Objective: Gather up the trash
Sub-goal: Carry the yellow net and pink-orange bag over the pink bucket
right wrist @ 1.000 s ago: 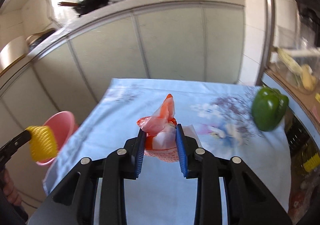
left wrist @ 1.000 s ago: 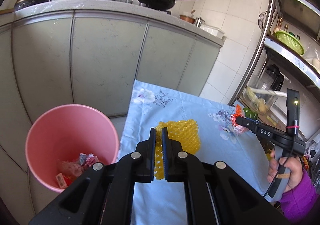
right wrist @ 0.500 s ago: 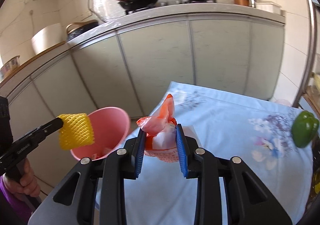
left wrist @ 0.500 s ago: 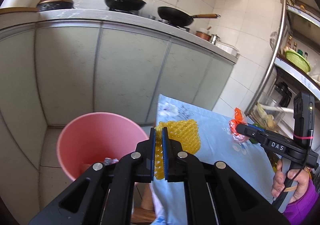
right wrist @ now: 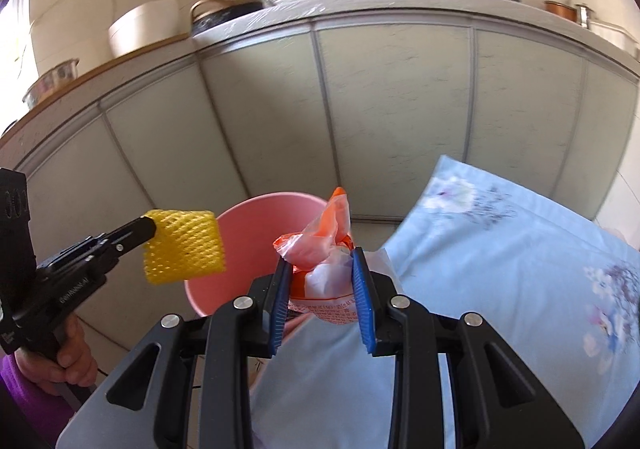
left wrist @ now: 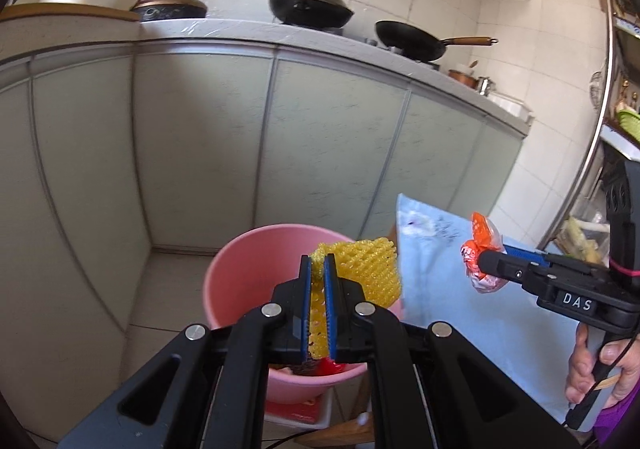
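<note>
My left gripper [left wrist: 318,263] is shut on a yellow foam fruit net [left wrist: 370,269] and holds it over the pink trash bin [left wrist: 240,269]. The net also shows in the right wrist view [right wrist: 184,247], held beside the bin [right wrist: 248,225]. My right gripper [right wrist: 320,261] is shut on a crumpled orange and white plastic wrapper [right wrist: 324,245], held above the table's left edge near the bin. The wrapper also shows in the left wrist view [left wrist: 482,253]. Some trash lies at the bottom of the bin.
The table wears a light blue flowered cloth [right wrist: 500,269] to the right of the bin. Grey cabinet doors [left wrist: 320,149] stand behind, under a counter with pans [left wrist: 310,7]. A metal shelf rack [left wrist: 600,137] stands at the far right.
Both grippers have swung left from over the table toward the bin, each still holding its item. The net now hangs over the bin.
</note>
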A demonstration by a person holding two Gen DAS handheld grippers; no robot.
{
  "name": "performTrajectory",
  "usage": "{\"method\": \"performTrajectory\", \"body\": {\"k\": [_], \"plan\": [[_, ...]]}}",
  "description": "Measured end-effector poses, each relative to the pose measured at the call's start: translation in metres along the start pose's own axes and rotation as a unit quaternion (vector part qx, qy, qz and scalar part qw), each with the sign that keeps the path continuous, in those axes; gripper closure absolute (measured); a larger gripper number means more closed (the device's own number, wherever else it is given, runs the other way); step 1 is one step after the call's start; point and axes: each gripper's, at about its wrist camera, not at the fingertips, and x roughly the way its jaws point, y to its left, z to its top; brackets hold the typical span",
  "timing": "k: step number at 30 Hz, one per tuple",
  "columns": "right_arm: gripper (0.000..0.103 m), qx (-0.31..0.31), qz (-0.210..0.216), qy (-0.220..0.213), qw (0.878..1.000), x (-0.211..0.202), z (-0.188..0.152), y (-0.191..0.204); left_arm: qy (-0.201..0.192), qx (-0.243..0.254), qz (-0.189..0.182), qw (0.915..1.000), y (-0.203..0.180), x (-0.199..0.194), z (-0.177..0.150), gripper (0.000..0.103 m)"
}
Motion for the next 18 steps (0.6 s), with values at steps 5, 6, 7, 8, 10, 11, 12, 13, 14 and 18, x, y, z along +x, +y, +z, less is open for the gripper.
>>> {"method": "performTrajectory", "body": {"k": [5, 6, 7, 8, 10, 11, 12, 13, 14, 18], "plan": [[0.073, -0.017, 0.018, 0.026, 0.999, 0.025, 0.003, 0.018, 0.010, -0.013, 0.017, 0.9997, 0.019, 0.008, -0.006, 0.097], [0.073, -0.021, 0.020, 0.031, 0.999, 0.031, 0.004, 0.022, 0.011, -0.014, 0.020, 0.9996, 0.022, 0.009, -0.007, 0.097], [0.073, -0.024, 0.022, 0.036, 0.999, 0.037, 0.004, 0.026, 0.012, -0.014, 0.024, 0.9996, 0.023, 0.009, -0.007, 0.097], [0.073, -0.025, 0.025, 0.039, 0.999, 0.040, 0.004, 0.028, 0.013, -0.014, 0.028, 0.9994, 0.025, 0.011, -0.008, 0.097], [0.073, -0.030, 0.028, 0.047, 0.998, 0.049, 0.004, 0.034, 0.018, -0.015, 0.036, 0.9991, 0.030, 0.013, -0.010, 0.097], [0.073, -0.032, 0.030, 0.050, 0.998, 0.051, 0.004, 0.036, 0.020, -0.015, 0.040, 0.9989, 0.033, 0.014, -0.011, 0.097], [0.073, -0.034, 0.030, 0.053, 0.998, 0.055, 0.003, 0.039, 0.022, -0.016, 0.043, 0.9987, 0.035, 0.016, -0.012, 0.097], [0.073, -0.037, 0.030, 0.058, 0.997, 0.059, 0.001, 0.042, 0.025, -0.017, 0.047, 0.9984, 0.037, 0.018, -0.013, 0.097], [0.073, -0.039, 0.030, 0.062, 0.997, 0.062, 0.000, 0.043, 0.028, -0.019, 0.050, 0.9982, 0.039, 0.020, -0.014, 0.097], [0.073, -0.045, 0.028, 0.079, 0.996, 0.076, -0.004, 0.046, 0.036, -0.018, 0.057, 0.9976, 0.039, 0.028, -0.016, 0.097]]}}
